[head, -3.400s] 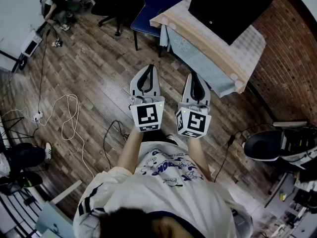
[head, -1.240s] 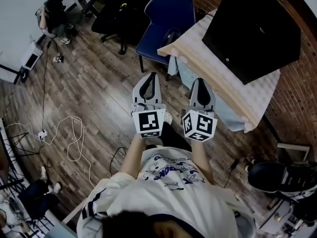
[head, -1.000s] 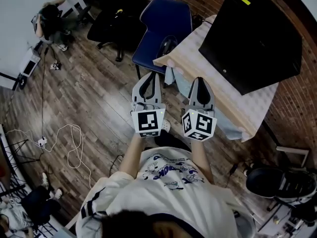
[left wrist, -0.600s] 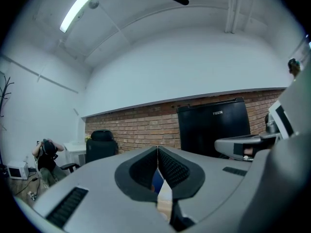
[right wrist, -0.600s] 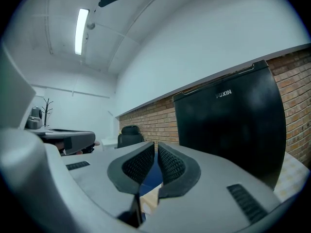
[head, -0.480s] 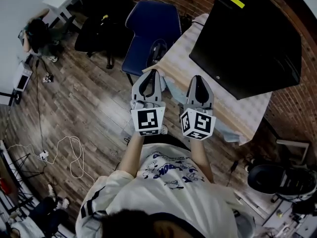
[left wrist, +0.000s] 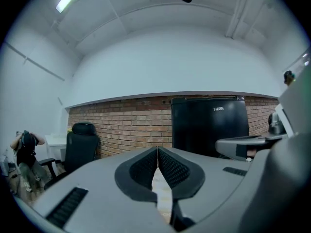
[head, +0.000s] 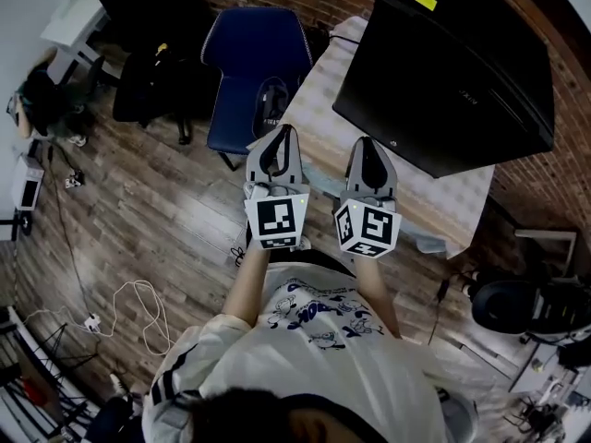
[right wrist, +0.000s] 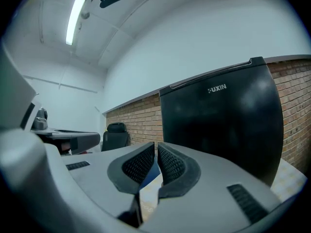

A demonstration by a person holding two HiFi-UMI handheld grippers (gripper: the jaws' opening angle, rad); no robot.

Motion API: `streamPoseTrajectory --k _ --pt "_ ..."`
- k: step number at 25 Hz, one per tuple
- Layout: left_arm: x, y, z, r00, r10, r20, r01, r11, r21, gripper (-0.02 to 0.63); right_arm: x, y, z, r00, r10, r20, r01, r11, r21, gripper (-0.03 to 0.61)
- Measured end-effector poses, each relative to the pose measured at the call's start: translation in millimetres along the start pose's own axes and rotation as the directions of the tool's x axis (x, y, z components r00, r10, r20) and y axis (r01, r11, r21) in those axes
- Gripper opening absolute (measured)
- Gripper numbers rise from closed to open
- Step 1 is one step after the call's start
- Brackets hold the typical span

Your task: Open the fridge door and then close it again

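Observation:
The black fridge (head: 452, 72) stands on a cloth-covered table (head: 319, 109), its door shut, at the upper right of the head view. It fills the middle of the left gripper view (left wrist: 209, 125) and looms large in the right gripper view (right wrist: 218, 120). My left gripper (head: 282, 129) and right gripper (head: 365, 141) are held side by side over the table's near edge, pointing level and short of the fridge. The left gripper (left wrist: 158, 149) is shut with nothing between its pads. The right gripper (right wrist: 156, 144) also looks shut and holds nothing.
A blue chair (head: 254, 72) stands left of the table, with a black office chair (head: 152, 81) beyond it. A brick wall (left wrist: 121, 130) runs behind the fridge. A person (head: 42, 100) crouches at far left. Cables (head: 129, 303) lie on the wooden floor.
Both grippers have moved forward from over the floor to over the table's edge, and the fridge has drawn nearer. Their jaws have stayed shut.

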State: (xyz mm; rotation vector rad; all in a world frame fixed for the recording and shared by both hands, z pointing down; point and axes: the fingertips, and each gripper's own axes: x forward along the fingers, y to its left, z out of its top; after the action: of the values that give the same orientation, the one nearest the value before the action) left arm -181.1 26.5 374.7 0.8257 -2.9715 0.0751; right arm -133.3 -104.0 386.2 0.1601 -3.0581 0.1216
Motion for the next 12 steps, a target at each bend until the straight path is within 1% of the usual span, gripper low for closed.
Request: streamPoseTrajectory --k 6,12 --pt "58 6 0 0.994 -0.108 -0.008 0.108 0.994 0.018 0.018 38 -12 1 0.994 -0.105 0.008 0.105 0.994 0.017 0.043" --pt "116 9 0 0.973 -0.226 -0.035 0.227 0.974 0.007 0.018 76 -19 2 0.980 -0.200 -0.008 0.200 0.980 0.016 0.043"
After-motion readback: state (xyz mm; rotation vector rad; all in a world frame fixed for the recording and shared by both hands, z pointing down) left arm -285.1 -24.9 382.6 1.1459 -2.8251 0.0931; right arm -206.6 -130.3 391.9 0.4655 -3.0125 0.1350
